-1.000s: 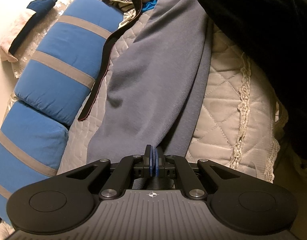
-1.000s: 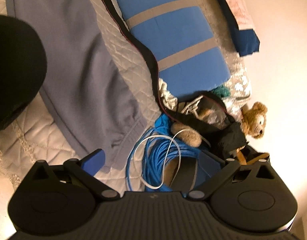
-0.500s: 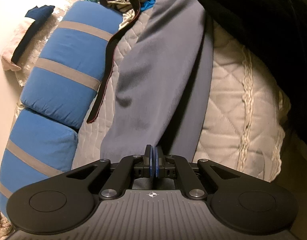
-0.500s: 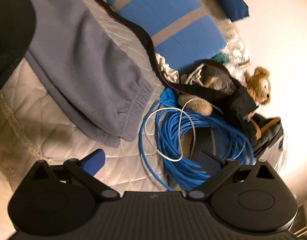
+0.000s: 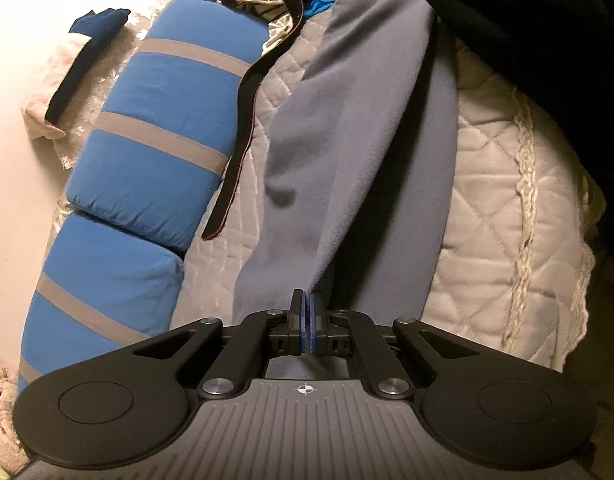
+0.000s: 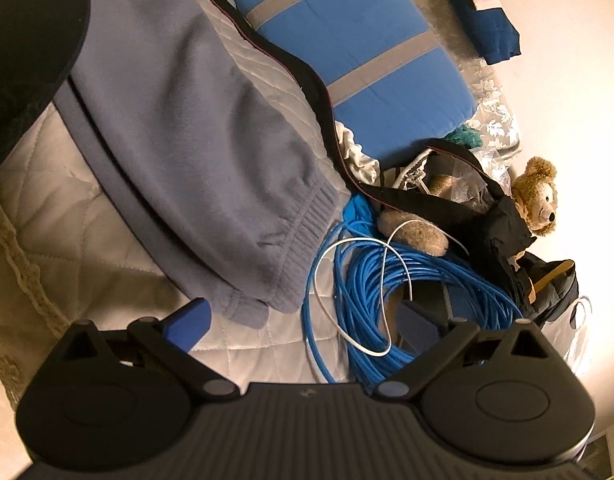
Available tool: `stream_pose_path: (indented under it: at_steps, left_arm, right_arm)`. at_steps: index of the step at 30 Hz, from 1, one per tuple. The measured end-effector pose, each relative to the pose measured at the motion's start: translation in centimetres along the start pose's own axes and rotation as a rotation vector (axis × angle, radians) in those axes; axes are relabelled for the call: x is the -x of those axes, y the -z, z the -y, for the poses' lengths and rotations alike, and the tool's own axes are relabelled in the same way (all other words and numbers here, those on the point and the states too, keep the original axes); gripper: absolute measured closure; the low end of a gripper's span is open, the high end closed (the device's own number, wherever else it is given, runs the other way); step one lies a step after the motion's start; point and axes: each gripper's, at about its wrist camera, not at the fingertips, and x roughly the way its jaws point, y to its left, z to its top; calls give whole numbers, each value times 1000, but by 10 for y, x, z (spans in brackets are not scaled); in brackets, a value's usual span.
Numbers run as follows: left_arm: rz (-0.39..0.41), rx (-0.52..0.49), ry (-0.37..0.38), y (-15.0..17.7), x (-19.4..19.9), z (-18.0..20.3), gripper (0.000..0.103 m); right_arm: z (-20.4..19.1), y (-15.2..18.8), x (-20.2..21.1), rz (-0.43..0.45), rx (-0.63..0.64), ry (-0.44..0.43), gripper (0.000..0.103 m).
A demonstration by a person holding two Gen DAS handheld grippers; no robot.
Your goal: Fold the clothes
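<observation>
- Left gripper (image 5: 306,320) has its blue pads pressed flat together, apparently pinching an edge of the grey sweatpants (image 5: 347,140) at the waist end; the cloth runs right into the pads, though the bite itself is too thin to see.
- Right gripper (image 6: 303,322) stands wide open and empty, just short of the ribbed cuffs (image 6: 307,232), with the bare quilt beneath it.
- Sweatpants lie lengthwise on the white quilted bedspread (image 5: 507,200), one leg stacked on the other, cuffs touching the coil of blue cable (image 6: 407,280).
- Risk: the wide jaws sit partly over the cable and a thin white cord (image 6: 359,280); closing here would likely snag a loop and drag it into the fold.
- Risk: the upper cuff overhangs the lower one, so a shallow grab may catch only one layer and let the legs slide apart.
- Risk: the left pinch looks thin; a pull from the cuff end could slip the fleece out.
- Risk: a black strap (image 5: 243,120) lies just beside the far leg and could be swept along.
- Fabric is soft, matte fleece, thick and limp, with gathered ribbed cuffs; it will sag rather than hold a crease.
- Bedspread is diamond-stitched with a corded lace border, slightly slick-looking; blue cushions (image 5: 167,120) with grey bands look firm and blocky.
</observation>
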Motion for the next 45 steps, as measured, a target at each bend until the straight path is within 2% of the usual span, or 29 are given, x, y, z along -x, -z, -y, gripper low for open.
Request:
stream_pose_path:
  at_steps: [6, 15, 20, 24, 27, 35, 39, 42, 45]
  left_arm:
    - [-21, -35, 35, 7, 4, 4, 101]
    - [-61, -60, 44, 18, -6, 11, 101]
    - [-66, -46, 58, 21, -10, 10, 101]
    - [-43, -47, 76, 15, -7, 13, 100]
    - [-26, -47, 81, 12, -2, 16, 100]
    - [-25, -25, 85, 16, 8, 19, 101]
    - [-19, -9, 80, 17, 11, 13, 101]
    - [-16, 0, 79, 17, 10, 9, 101]
    - [-12, 8, 80, 16, 9, 7, 101]
  right_arm:
    - [3, 0, 1, 6, -7, -1, 1]
    - [11, -7, 3, 23, -20, 13, 1]
    - [27, -14, -3, 23, -151, 3, 3]
    - [25, -14, -24, -20, -215, -4, 5]
    - [14, -12, -43, -87, -199, -58, 6]
    - [17, -18, -46, -112, -172, -82, 4]
    - [35, -28, -26, -52, -239, -60, 5]
    - [47, -51, 2, 46, -287, -76, 5]
    - [38, -86, 37, 167, -247, -118, 4]
